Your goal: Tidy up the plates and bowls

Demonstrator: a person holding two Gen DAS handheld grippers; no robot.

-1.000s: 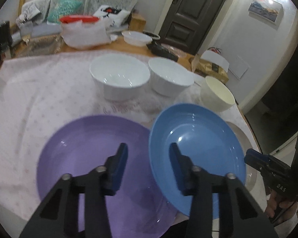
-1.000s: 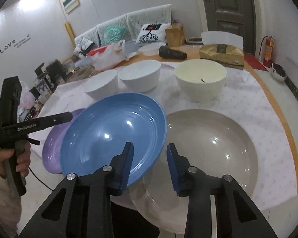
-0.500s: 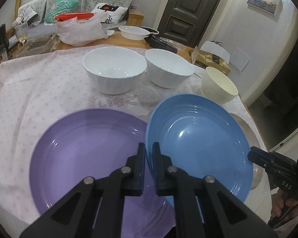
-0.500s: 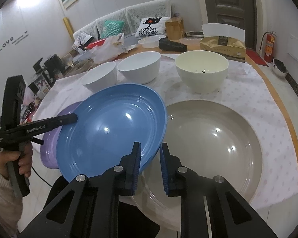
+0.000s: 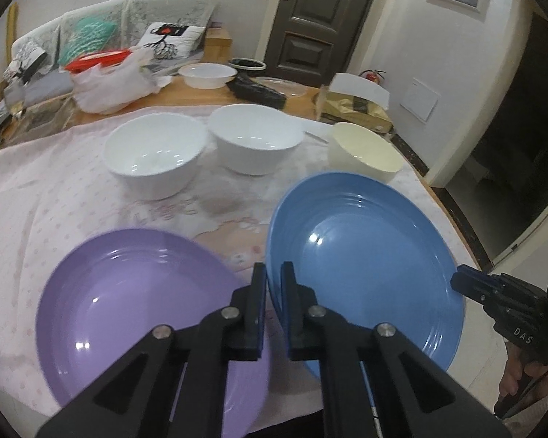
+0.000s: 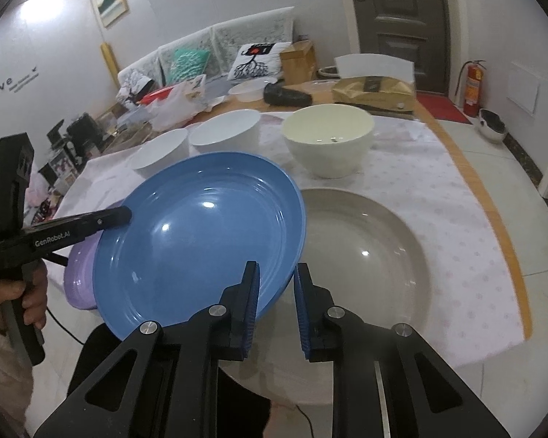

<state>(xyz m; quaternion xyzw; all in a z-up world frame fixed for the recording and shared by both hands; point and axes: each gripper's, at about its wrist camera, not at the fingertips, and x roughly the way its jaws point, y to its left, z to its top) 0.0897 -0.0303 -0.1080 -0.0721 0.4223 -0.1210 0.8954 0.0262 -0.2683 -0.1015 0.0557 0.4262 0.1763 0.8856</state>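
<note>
Blue plate [image 5: 365,273] tilted, clamped at opposite rims by my left gripper [image 5: 273,292] and right gripper [image 6: 277,292]; both angled downward.

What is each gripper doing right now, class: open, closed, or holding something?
Left gripper: closed on the blue plate, at its left rim.
Right gripper: closed on the same plate's right rim.

blue plate [image 5: 365,266]: smooth, glossy, with highlights
purple plate [image 5: 135,292]: glossy, smooth
grey plate [image 6: 365,255]: glossy glaze
white bowls [image 5: 153,157]: shiny, ceramic-looking
tablecloth [image 5: 47,200]: matt printed cloth
gripper fingers [image 6: 250,303]: matt black plastic
</note>
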